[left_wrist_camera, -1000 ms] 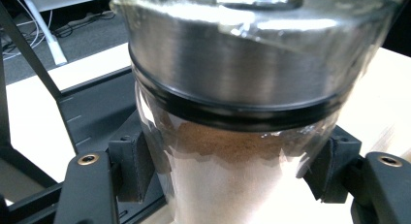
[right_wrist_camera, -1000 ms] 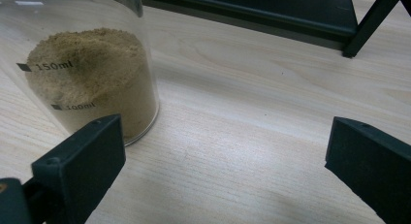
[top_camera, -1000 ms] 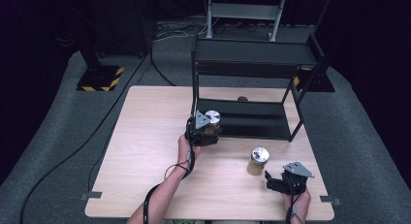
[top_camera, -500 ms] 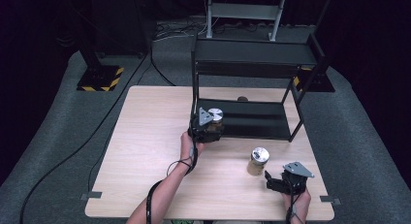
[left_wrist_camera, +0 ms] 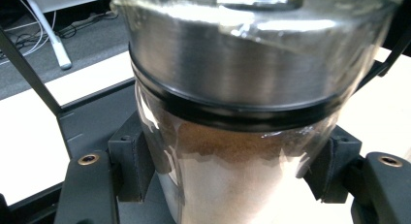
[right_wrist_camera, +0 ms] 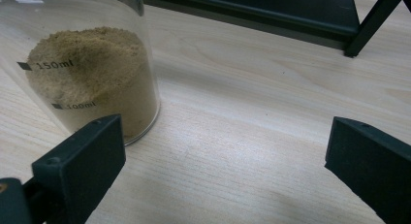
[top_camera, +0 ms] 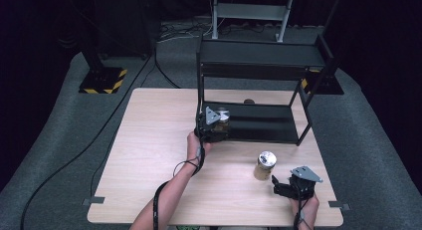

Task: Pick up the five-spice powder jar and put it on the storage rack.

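Steel-lidded glass jar of brown powder (left_wrist_camera: 232, 136) sits clenched in left gripper (top_camera: 213, 126) at black metal shelf (top_camera: 268, 121); seemingly being shelved; next, set down, release; right gripper (top_camera: 293, 186) gapes empty.

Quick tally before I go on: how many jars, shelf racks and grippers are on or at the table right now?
Jars: 2, one clamped in the left gripper, one standing on the table
Shelf racks: 1
Grippers: 2, including the right gripper
Total: 5

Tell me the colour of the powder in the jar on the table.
Sandy tan powder, best seen in the right gripper view.
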